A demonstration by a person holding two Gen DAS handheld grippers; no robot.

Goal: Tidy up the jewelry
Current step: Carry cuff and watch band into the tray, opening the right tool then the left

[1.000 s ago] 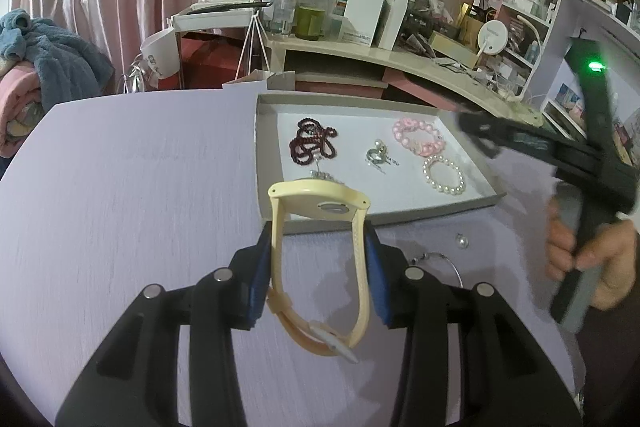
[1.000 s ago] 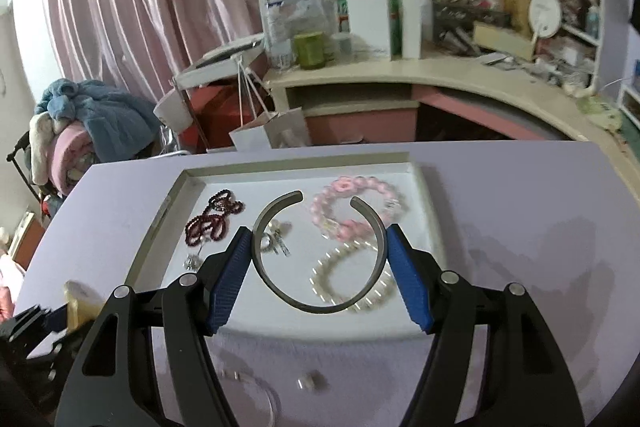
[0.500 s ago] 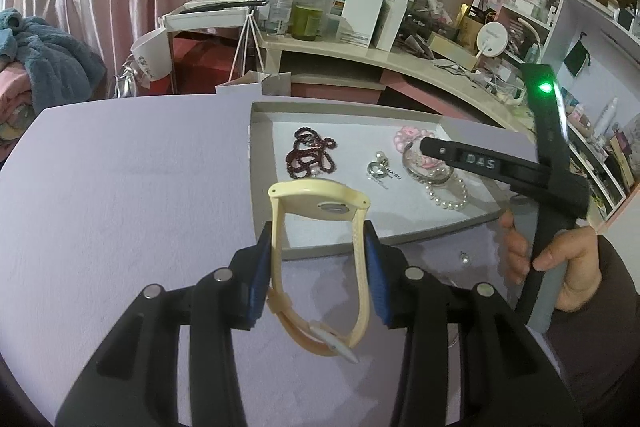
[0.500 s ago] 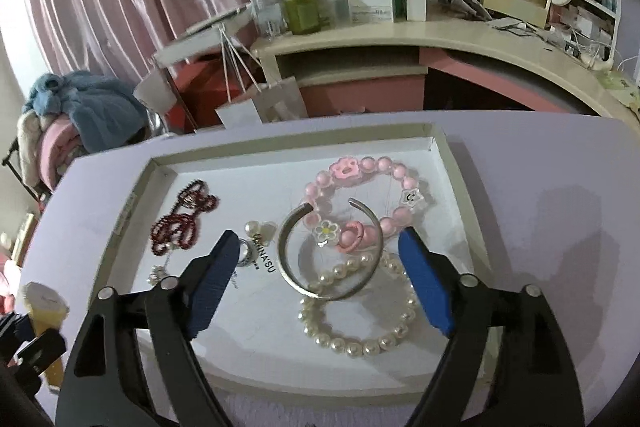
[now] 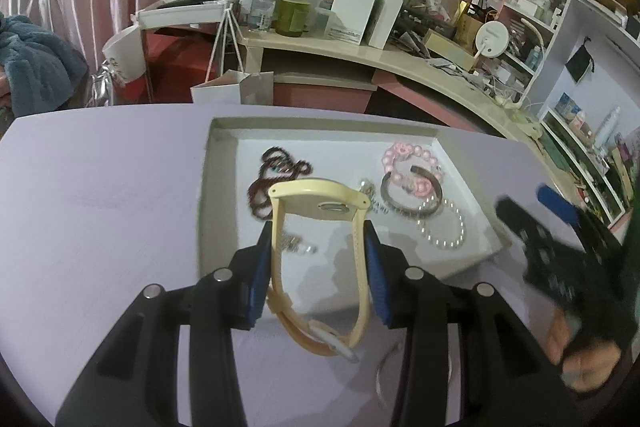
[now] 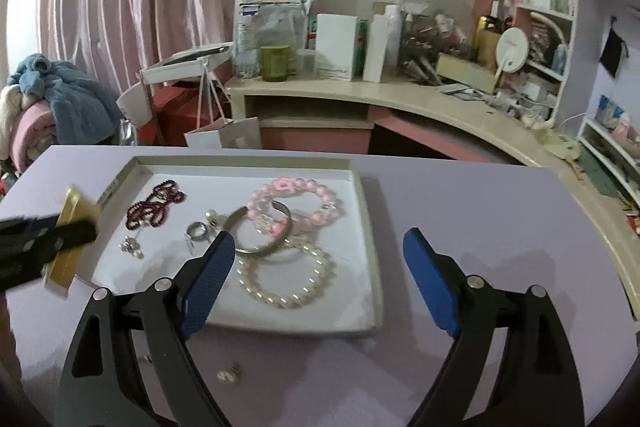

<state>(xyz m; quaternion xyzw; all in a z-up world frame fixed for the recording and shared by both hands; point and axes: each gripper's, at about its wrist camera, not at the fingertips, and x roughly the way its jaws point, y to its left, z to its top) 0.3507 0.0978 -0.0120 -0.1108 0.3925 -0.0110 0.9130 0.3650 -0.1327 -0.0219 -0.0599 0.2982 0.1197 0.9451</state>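
While your left tool point(image 5: 318, 267) pinches the light, flexible watch point(image 5: 316, 227) by both straps, your empty right tool point(image 6: 316, 279) has just spread; avoid its slippery face.

Both grippers are built from chunky black plastic arms, with a round silver screw set on each knuckle. The left gripper point(image 5: 318, 267) and right gripper point(image 6: 318, 283) are fitted with blue textured finger pads point(image 6: 430, 283).

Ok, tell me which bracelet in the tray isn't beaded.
The silver cuff bangle: a plain open metal band, lying across the pink bead bracelet and the white pearl bracelet.
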